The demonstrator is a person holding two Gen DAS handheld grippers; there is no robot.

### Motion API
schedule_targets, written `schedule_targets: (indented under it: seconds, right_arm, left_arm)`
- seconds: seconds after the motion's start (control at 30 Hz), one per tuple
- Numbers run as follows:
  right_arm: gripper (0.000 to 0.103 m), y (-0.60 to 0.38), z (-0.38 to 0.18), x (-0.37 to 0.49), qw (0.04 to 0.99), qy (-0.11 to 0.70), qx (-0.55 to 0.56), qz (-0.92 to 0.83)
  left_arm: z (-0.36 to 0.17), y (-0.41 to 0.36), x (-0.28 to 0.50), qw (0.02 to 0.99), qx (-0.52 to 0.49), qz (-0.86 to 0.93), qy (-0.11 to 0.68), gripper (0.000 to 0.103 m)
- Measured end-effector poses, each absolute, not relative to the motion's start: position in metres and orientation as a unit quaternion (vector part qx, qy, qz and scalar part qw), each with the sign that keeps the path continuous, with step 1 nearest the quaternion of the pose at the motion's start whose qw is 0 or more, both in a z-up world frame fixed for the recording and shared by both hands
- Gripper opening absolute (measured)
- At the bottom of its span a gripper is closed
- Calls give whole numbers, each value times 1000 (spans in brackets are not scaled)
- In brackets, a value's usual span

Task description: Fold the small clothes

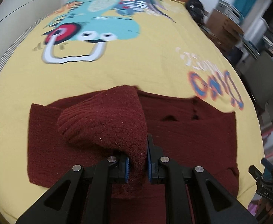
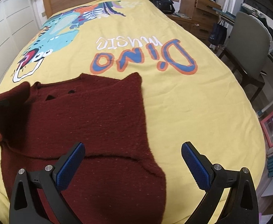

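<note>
We see the left gripper [image 1: 138, 163] clamped on a bunched sleeve [image 1: 106, 123] of the maroon sweater [image 2: 91, 115], lifted over the body; right gripper [image 2: 132, 165] has jaws spread wide, nothing between them, hovering over the sweater's lower right edge; sweater lies flat on the yellow dino bedspread [image 2: 183, 100]; chair [image 2: 248, 43] beside the bed.

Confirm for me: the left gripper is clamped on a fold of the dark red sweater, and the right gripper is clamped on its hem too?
Not quite. The left gripper is clamped on the dark red sweater, but the right gripper is open, holding nothing, as the right wrist view shows.
</note>
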State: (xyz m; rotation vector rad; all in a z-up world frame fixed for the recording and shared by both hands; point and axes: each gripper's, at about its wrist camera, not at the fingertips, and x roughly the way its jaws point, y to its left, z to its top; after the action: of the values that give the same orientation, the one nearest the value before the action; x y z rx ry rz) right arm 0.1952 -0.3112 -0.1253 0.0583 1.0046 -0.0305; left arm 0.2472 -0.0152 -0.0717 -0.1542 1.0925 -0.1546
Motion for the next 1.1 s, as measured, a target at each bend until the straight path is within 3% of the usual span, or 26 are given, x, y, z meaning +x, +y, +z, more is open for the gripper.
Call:
schedule_targets:
  seconds: [0.3,0.53,0.7,0.77,0.8,0.9,0.97,1.1]
  right_arm:
    - [103,-333,-140,191,869,492,48,-27]
    - [103,-330,-159,191,858,510,48,-19]
    - [103,-327,-166,191,855,516,49,-15]
    - [103,-326,-166,191,855,516,48,-13]
    - [103,-326,-166,190,855,516,48,-12]
    - [103,-325,-165,189,856,514,45,-11]
    - [103,-326,-164,188,857,513,44,-12]
    - [103,-327,-164,187,857,513,49,-14]
  left_arm:
    - [-87,-98,237,845,-16,-129,519,11]
    - [-152,-107,241,820,13,-100,564,12]
    - [-168,-104,244,815,25,-94,572,16]
    - [-169,-107,246,811,38,-92,576,28]
    - [-170,-109,247,807,45,-89,582,43]
    - [-176,-107,248,793,51,-81,601,49]
    - [-176,-103,247,793,45,-83,602,63]
    - [-170,-95,241,796,41,-85,598,99]
